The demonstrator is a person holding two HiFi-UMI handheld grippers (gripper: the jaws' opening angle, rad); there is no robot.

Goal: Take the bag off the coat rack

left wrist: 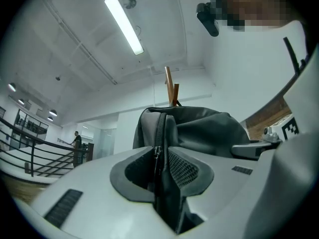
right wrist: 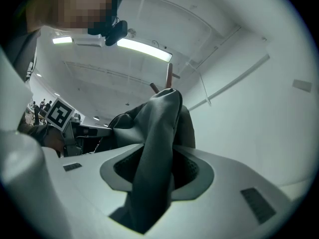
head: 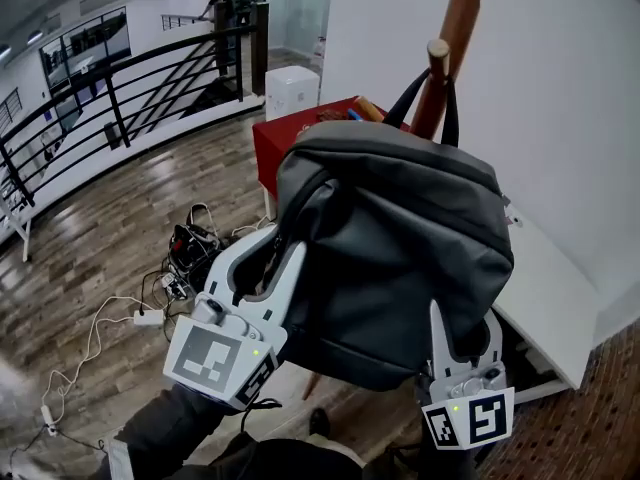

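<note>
A grey bag (head: 400, 238) hangs from a peg (head: 437, 56) on a wooden coat rack (head: 462, 18), its black carry loop (head: 452, 118) hooked over the peg tip, as a person takes it from below with two hand-held grippers. The left gripper (head: 268, 263) has its fingers (left wrist: 187, 166) closed on the bag's left side, pinching the seam along the zip. The right gripper (head: 465, 333) is clamped on a thick fold of fabric at the lower right corner.

The bag looks soft and slack. Its cloth bunches and creases between the fingers rather than holding a shape, so it will likely sag and swing once it leaves the peg. It seems lightly filled, though its weight cannot be judged from here. Fabric pinches of this kind may slip. The zip seam gives a firmer ridge to hold, and the carry loop is the strongest point. Freeing it calls for lifting the body until the loop clears the peg tip.
</note>
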